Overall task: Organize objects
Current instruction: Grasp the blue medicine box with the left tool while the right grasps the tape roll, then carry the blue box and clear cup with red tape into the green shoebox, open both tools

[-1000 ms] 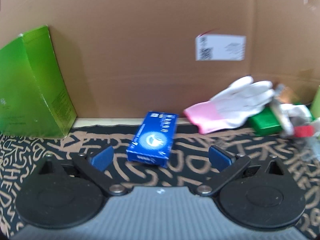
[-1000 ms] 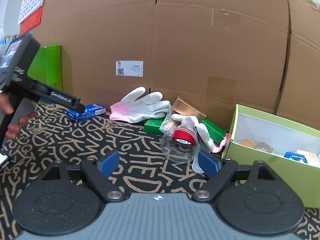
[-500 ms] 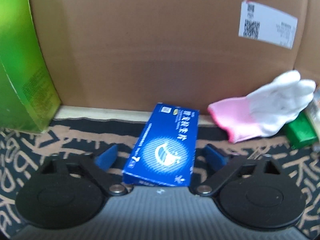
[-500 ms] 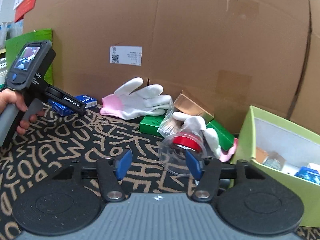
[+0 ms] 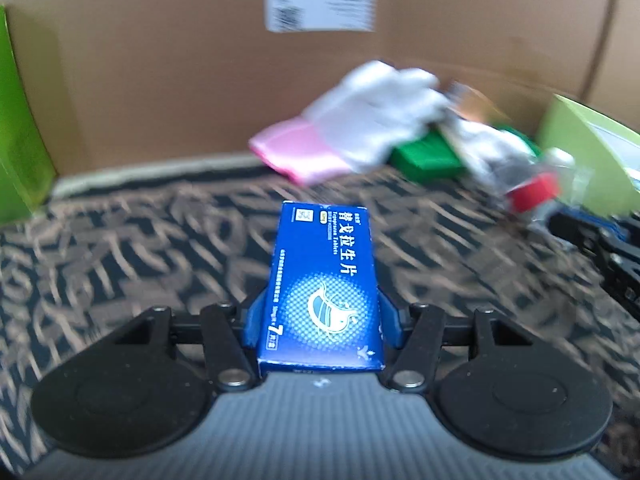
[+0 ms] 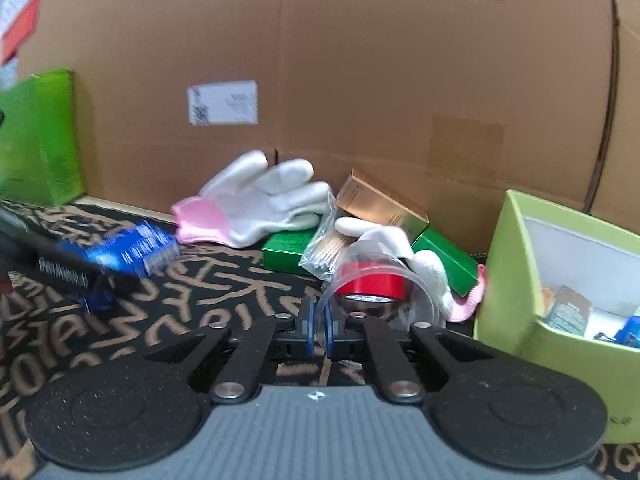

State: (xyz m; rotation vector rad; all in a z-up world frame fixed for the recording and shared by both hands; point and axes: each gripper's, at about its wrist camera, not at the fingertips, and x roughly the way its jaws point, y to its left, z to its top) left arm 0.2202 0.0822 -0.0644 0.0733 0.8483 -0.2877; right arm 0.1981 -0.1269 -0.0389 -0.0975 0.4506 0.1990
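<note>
With both grips made, left gripper [image 5: 320,320] clamps blue box [image 5: 324,284], jaws just closed; right gripper [image 6: 319,330] pinches clear bag [image 6: 376,280]. Next: carry both to green bin [image 6: 560,344].

Makeshift sorting corner, prob. storeroom/workspace: cardboard backdrop [image 6: 360,80] w/ shipping label [image 6: 222,102], patterned mat [image 6: 224,288], misc. boxes, gloves piled.

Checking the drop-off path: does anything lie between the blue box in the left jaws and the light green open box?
Yes. The flat blue cardboard box must pass the right gripper and the red tape roll lying before the light green open box.
</note>
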